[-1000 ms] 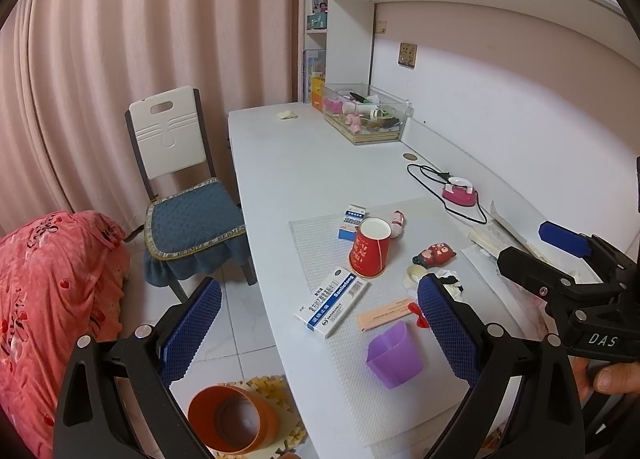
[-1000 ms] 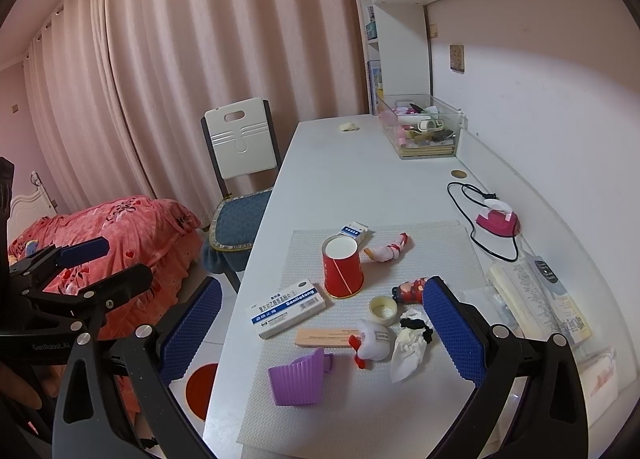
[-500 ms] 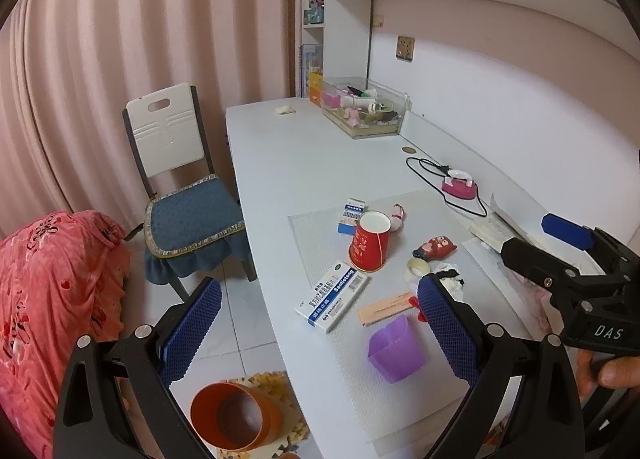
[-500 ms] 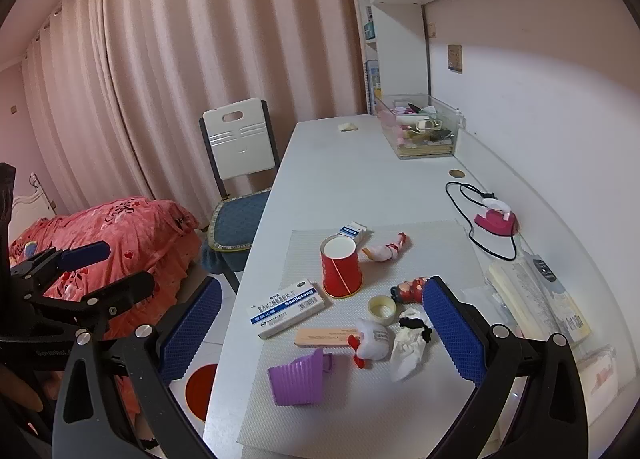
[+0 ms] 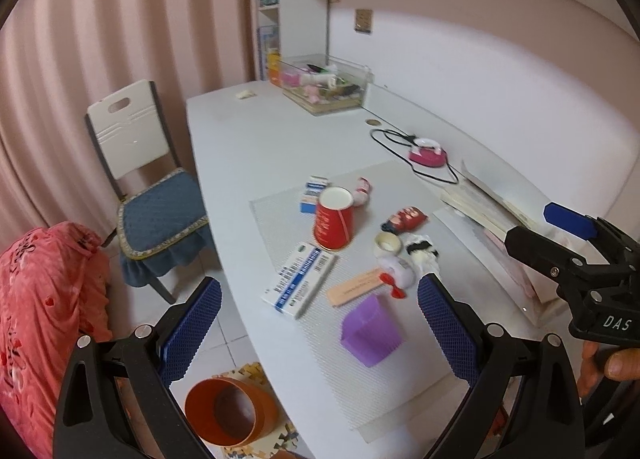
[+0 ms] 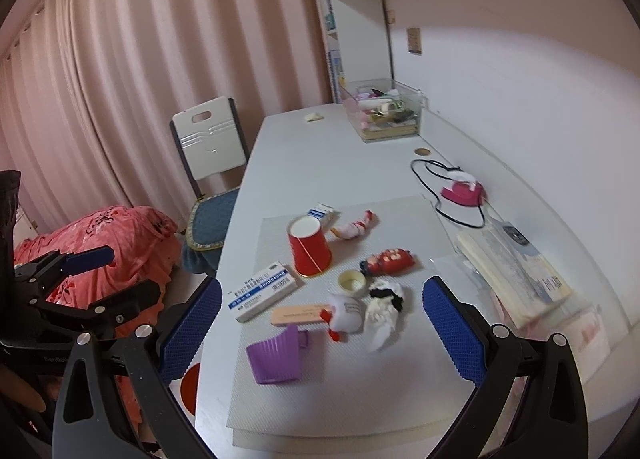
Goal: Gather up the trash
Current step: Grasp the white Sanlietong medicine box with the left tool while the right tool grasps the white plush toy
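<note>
Trash lies on a grey mat (image 5: 400, 391) on the white desk: an upturned red paper cup (image 5: 334, 219), a blue-and-white medicine box (image 5: 300, 285), a purple cup (image 5: 370, 331) on its side, a peach strip (image 5: 354, 289), crumpled white tissue (image 6: 382, 309) and a red wrapper (image 6: 390, 259). On the floor by the desk stands an orange bin (image 5: 230, 411). My left gripper (image 5: 320, 323) hovers open over the desk's near edge, holding nothing. My right gripper (image 6: 322, 327) is open above the purple cup (image 6: 276, 355) and holds nothing.
A white chair with a blue cushion (image 5: 160, 215) stands left of the desk, beside a pink bedspread (image 5: 36, 299). A clear storage box (image 6: 384, 115), a pink tape dispenser with a cable (image 6: 462, 191) and stacked books (image 6: 516, 271) line the wall side.
Both views have swung slightly, so the trash sits a little further left in each. Both grippers stay open. Nothing on the mat has moved.
</note>
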The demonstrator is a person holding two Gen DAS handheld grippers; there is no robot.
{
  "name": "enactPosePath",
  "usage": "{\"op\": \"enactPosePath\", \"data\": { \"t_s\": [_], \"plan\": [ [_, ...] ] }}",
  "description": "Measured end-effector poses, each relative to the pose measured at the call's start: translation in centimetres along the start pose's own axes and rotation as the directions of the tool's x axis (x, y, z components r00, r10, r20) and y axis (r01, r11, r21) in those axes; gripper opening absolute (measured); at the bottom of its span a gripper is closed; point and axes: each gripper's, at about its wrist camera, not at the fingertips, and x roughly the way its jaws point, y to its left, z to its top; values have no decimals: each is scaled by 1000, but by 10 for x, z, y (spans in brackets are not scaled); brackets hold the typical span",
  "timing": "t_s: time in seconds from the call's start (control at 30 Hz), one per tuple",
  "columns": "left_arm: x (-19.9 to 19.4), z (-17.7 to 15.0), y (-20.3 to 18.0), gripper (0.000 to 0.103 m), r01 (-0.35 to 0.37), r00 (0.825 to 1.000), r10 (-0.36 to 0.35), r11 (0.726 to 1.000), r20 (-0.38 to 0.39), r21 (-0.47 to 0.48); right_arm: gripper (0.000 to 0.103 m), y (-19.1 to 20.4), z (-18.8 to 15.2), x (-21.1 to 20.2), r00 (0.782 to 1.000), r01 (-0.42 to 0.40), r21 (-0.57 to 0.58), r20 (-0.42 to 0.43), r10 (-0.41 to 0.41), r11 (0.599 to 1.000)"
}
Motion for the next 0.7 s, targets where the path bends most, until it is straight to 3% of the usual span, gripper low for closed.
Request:
{"op": "enactPosePath", "data": {
  "t_s": [0.27, 0.4, 0.7],
  "plan": [
    [18, -3, -9, 97, 62, 994, -56, 997, -91, 55, 98, -16, -16, -1, 999, -19, 77, -45, 22, 997],
    [26, -6, -5, 97, 97, 987, -91, 995, -134, 34, 98, -21, -25, 6, 996, -43, 104, -75, 51, 994],
    [53, -25, -21, 97, 171, 952, -156, 985, -264, 32, 99, -20, -40, 25, 981, -113, 71, -150, 123, 991]
  ]
}}
